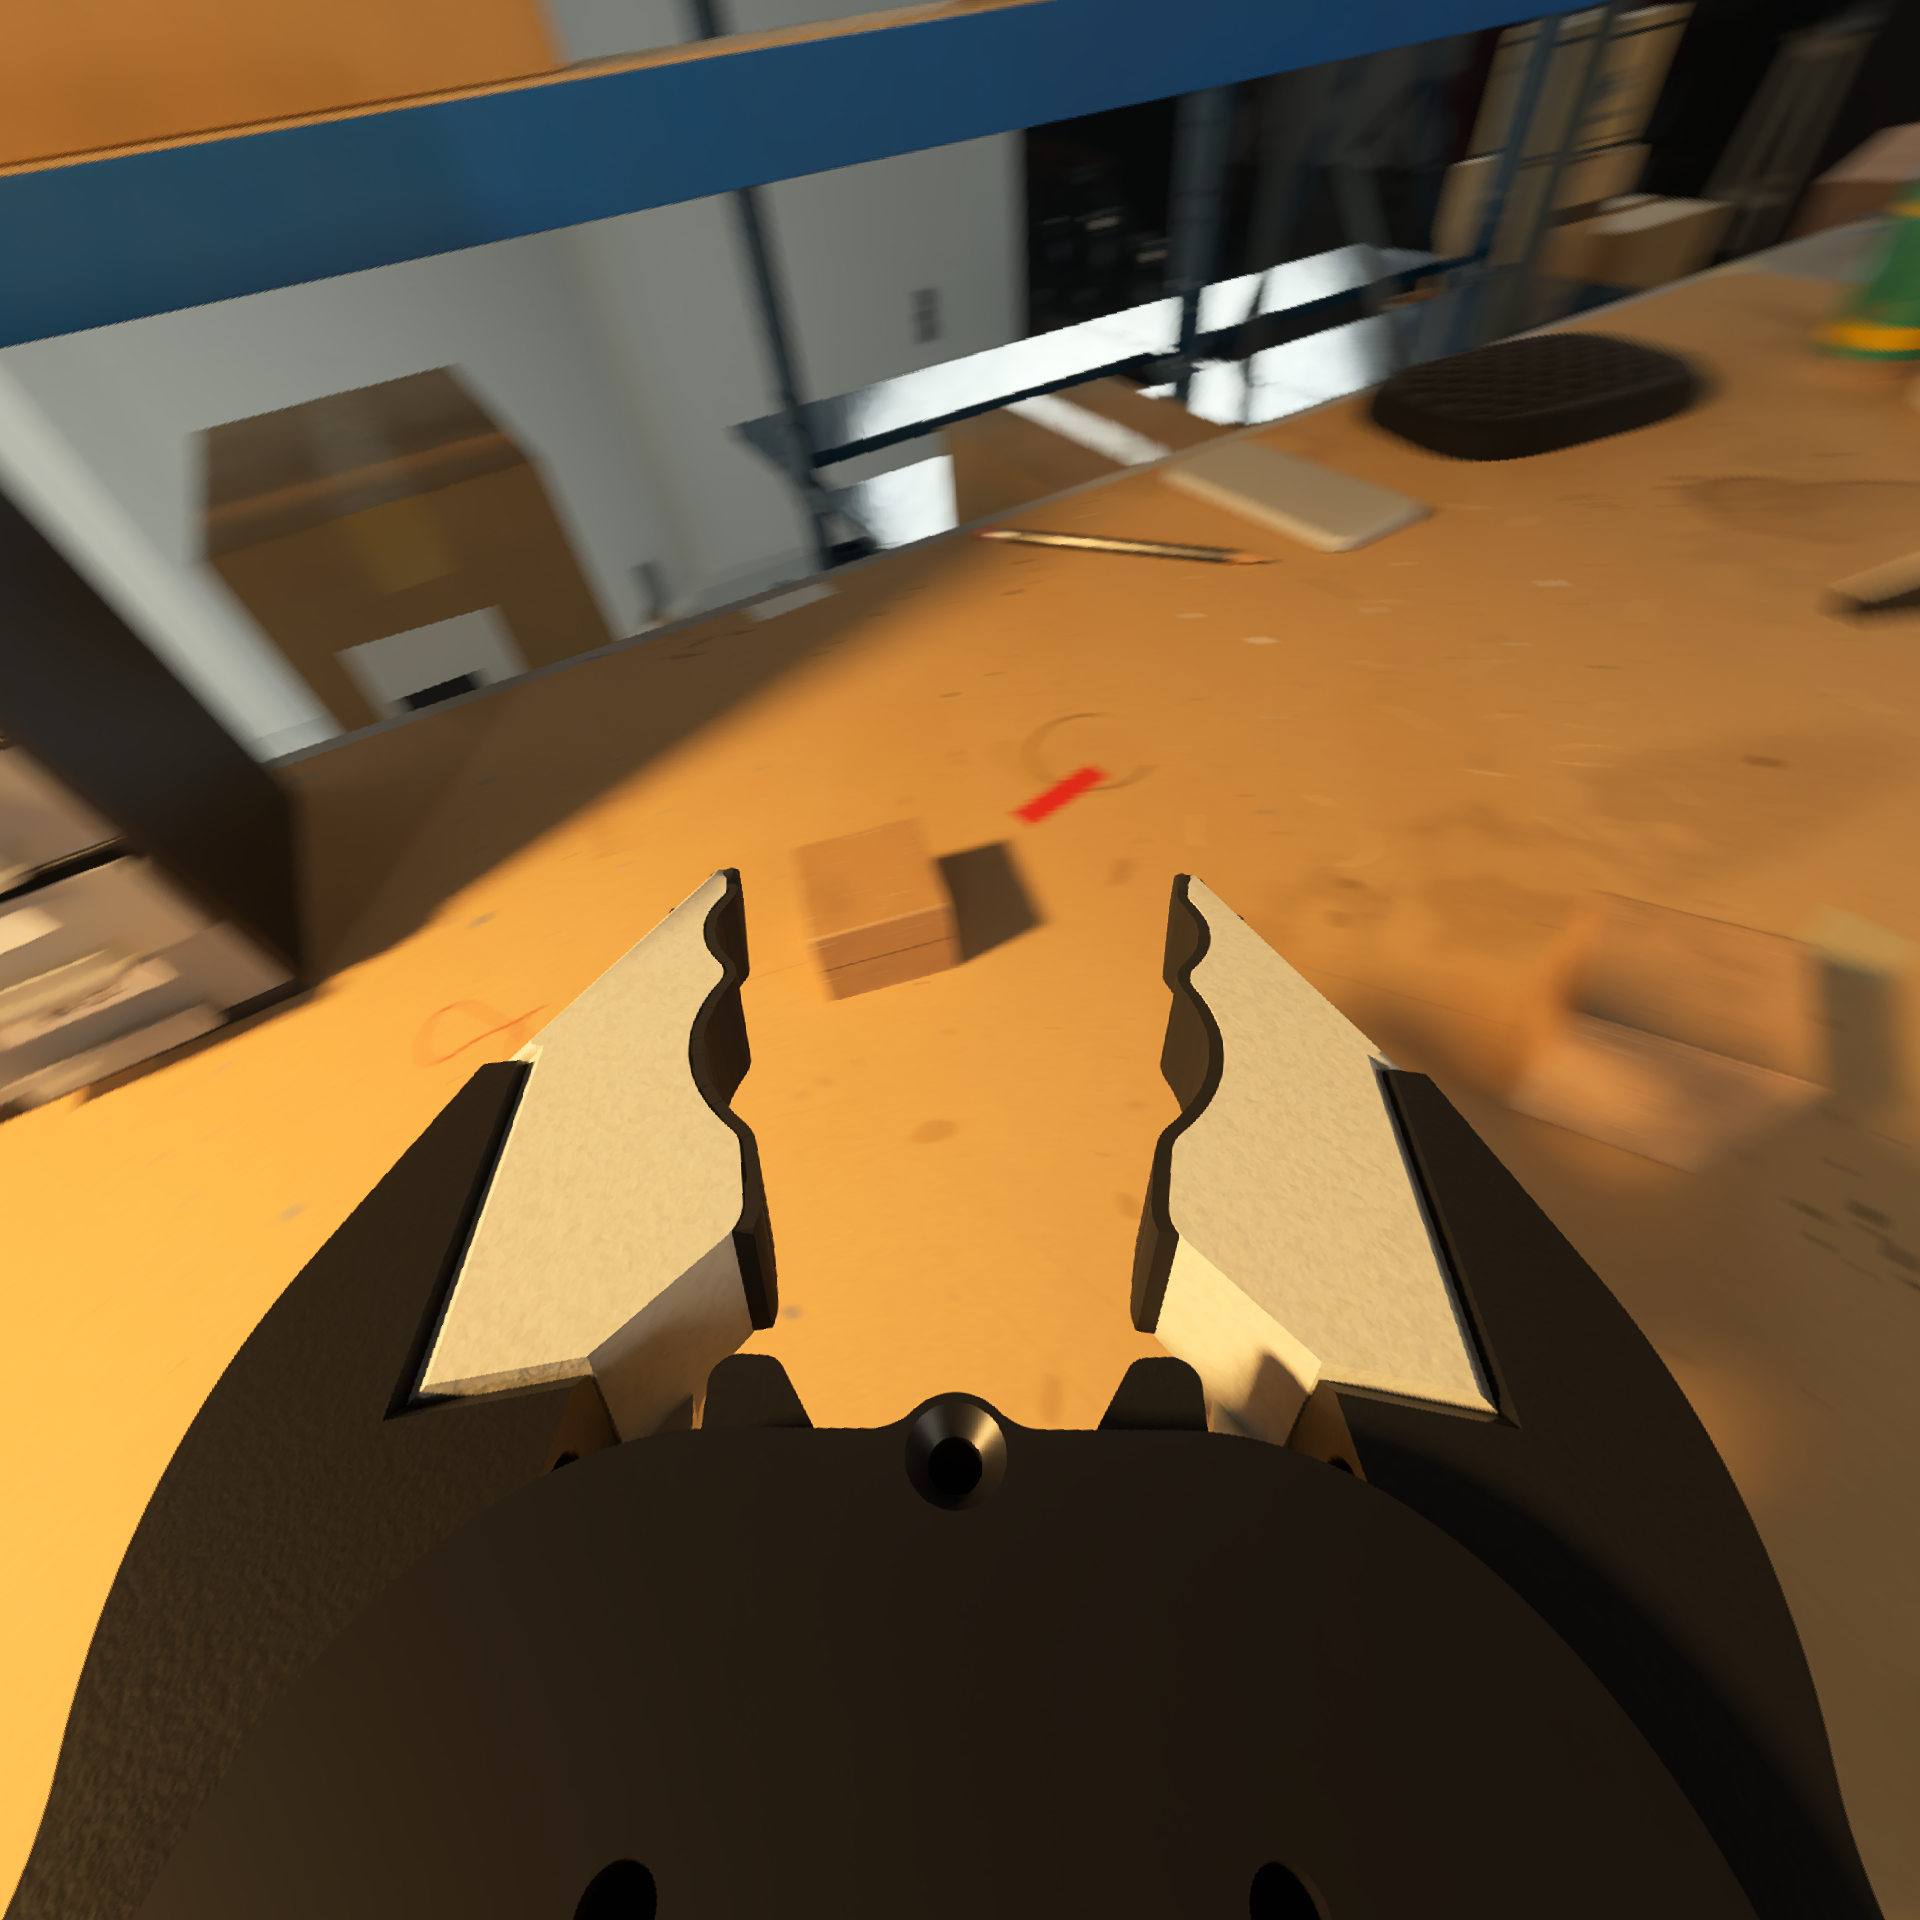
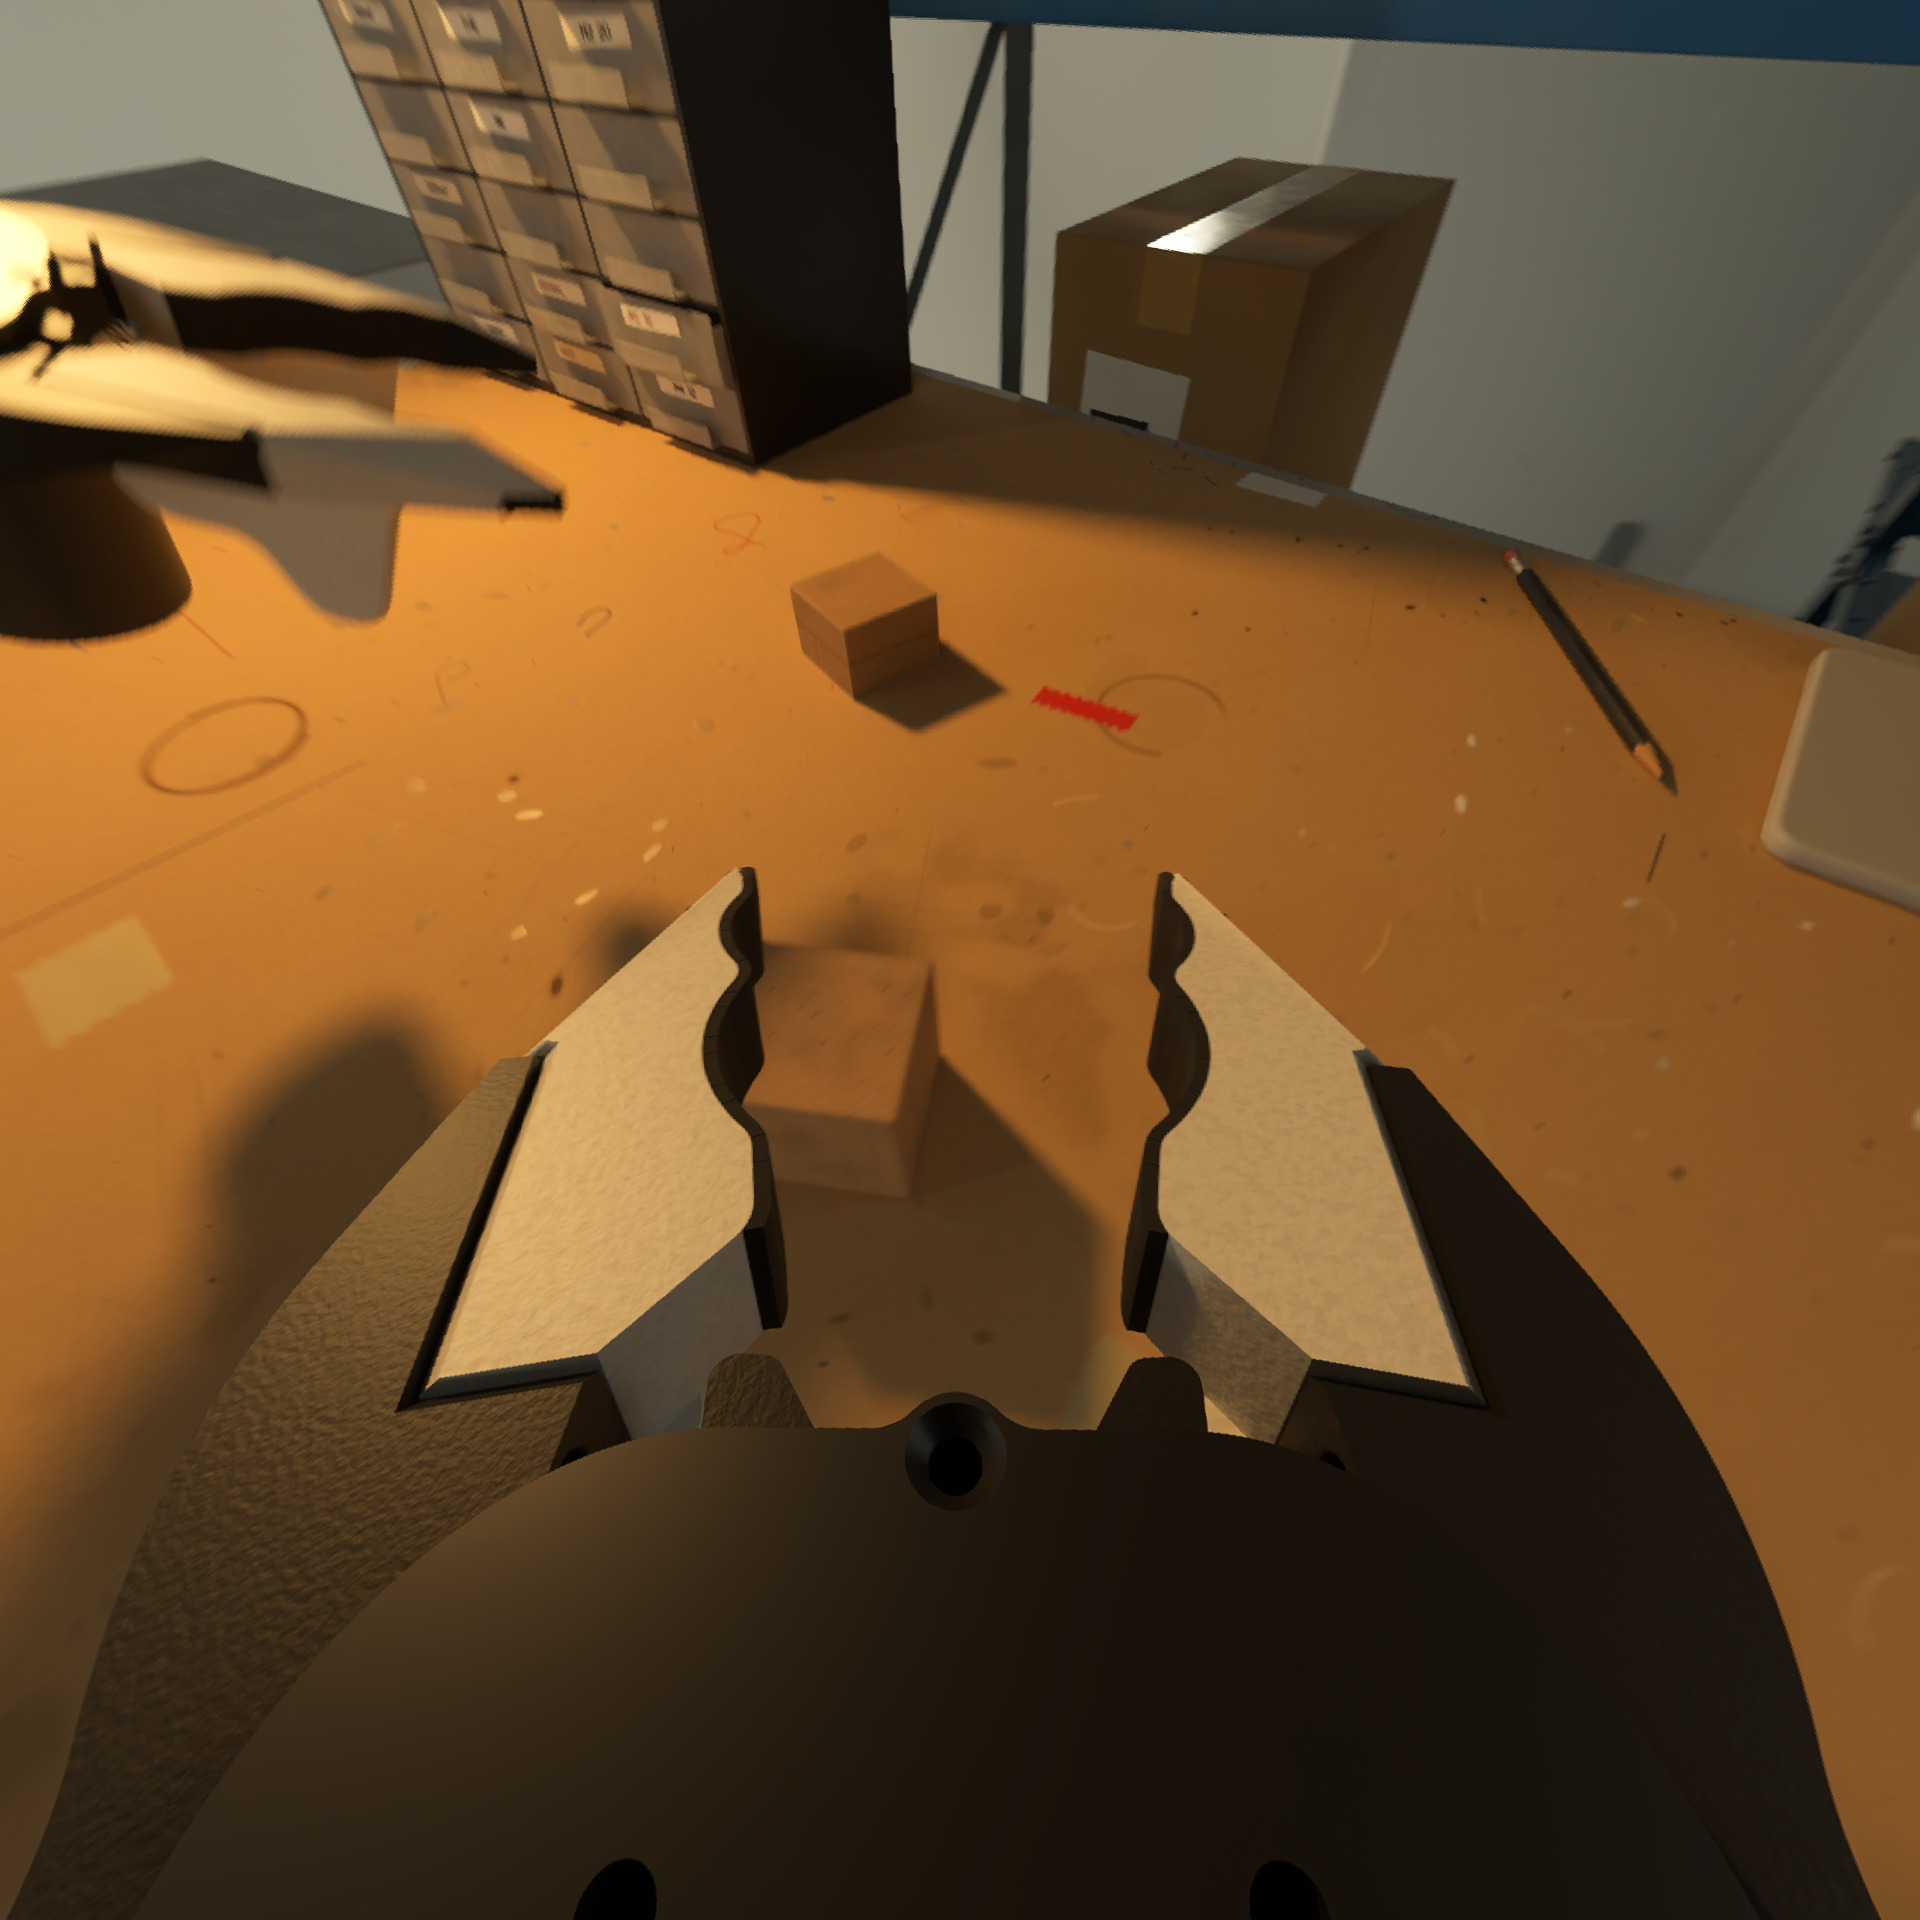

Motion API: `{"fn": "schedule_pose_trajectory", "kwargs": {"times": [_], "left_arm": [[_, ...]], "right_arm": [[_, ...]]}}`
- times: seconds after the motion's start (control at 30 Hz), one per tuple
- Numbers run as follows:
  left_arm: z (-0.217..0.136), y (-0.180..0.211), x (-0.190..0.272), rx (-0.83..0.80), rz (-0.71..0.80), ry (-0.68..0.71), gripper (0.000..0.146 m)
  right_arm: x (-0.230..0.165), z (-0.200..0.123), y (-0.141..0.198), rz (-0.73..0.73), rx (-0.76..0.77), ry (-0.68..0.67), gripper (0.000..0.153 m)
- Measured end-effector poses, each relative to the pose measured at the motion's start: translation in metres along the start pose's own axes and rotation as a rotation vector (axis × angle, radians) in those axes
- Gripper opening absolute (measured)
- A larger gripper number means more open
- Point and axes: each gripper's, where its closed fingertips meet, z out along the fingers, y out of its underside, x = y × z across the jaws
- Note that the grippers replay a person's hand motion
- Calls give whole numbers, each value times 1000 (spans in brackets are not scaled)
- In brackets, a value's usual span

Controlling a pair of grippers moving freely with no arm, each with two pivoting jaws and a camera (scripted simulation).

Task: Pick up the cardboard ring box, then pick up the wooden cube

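Observation:
The cardboard ring box [image 1: 878,909], a small brown box with a seam around it, stands on the orange table just beyond my left gripper [image 1: 956,883]. That gripper is open and empty, with the box slightly left of centre between the fingertips. The box also shows in the right wrist view [image 2: 868,623]. The wooden cube [image 2: 847,1070] sits on the table between the fingers of my open, empty right gripper [image 2: 956,878], close to the left finger, which hides its left side. A blurred brown block [image 1: 1683,1029] shows at the right of the left wrist view. The left gripper [image 2: 525,431] shows at upper left.
A dark drawer cabinet [image 2: 623,208] and a large cardboard carton [image 2: 1236,312] stand at the table's far edge. A pencil [image 2: 1590,665], a pale flat pad [image 2: 1860,790] and a red tape strip [image 2: 1086,710] lie to the right. A dark oval mat [image 1: 1538,395] lies farther off.

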Motion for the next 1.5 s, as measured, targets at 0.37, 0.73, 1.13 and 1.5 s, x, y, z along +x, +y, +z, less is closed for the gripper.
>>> {"fn": "schedule_pose_trajectory", "kwargs": {"times": [0.37, 0.73, 1.13, 1.5], "left_arm": [[67, 57, -18, -166, -16, -256, 102], [128, 80, -38, -296, -69, -319, 90], [118, 61, -39, -277, 19, -232, 61], [-16, -42, 82, -30, 99, 564, 61]], "right_arm": [[-43, 31, 78, -16, -157, 134, 91], [-34, 40, 87, 8, -179, 176, 80], [-32, 48, 89, 12, -203, 177, 67], [-21, 42, 87, 61, -186, 138, 62]]}}
